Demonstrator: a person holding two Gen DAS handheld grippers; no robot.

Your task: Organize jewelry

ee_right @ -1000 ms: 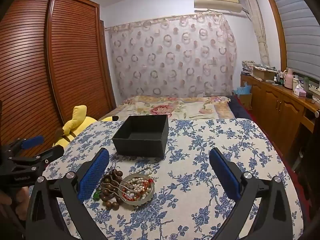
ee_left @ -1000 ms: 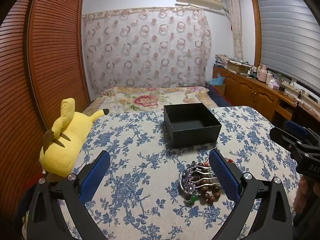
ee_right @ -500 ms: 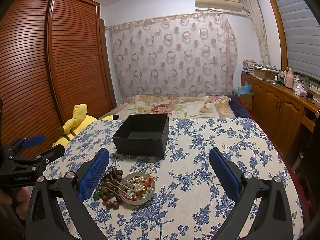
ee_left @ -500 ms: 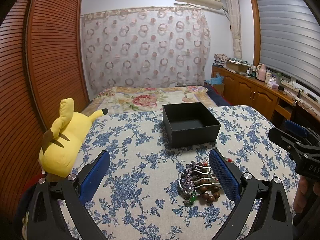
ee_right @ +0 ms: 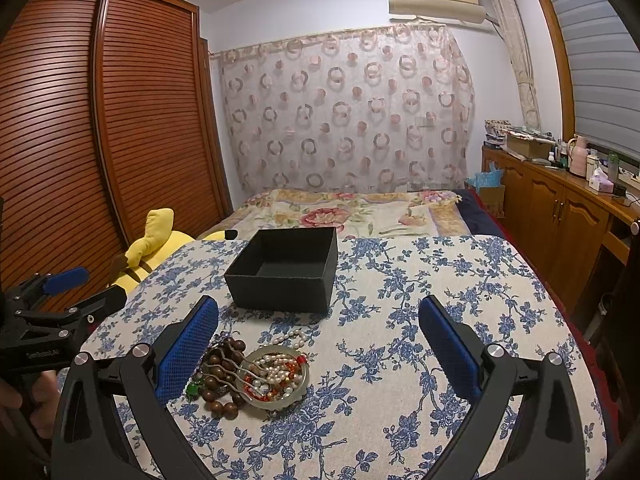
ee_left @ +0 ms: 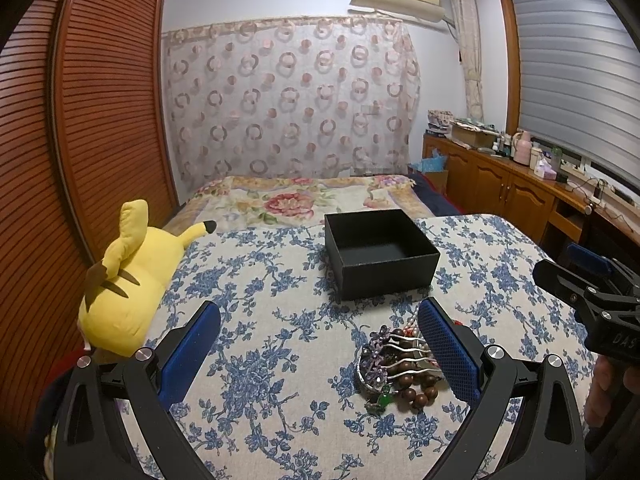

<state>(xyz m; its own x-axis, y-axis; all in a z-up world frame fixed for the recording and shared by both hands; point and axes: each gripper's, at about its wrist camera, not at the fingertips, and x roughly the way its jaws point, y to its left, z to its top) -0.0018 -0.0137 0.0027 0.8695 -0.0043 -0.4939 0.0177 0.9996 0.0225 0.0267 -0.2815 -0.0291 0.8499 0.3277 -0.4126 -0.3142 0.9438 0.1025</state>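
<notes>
A small round metal dish holds pearls and red beads, with a brown wooden bead bracelet and a wavy silver hairpin lying over its left side. The same pile shows in the left wrist view, partly hidden by the right finger. An empty black box stands open behind the pile. My left gripper is open and empty, with the pile near its right finger. My right gripper is open and empty, with the pile near its left finger.
The table wears a blue floral cloth. A yellow plush toy lies at its left edge. Behind are a bed, a wooden wardrobe at left and a sideboard at right.
Both views have shifted very slightly; the box and jewelry pile sit almost where they were. Both grippers stay open.
</notes>
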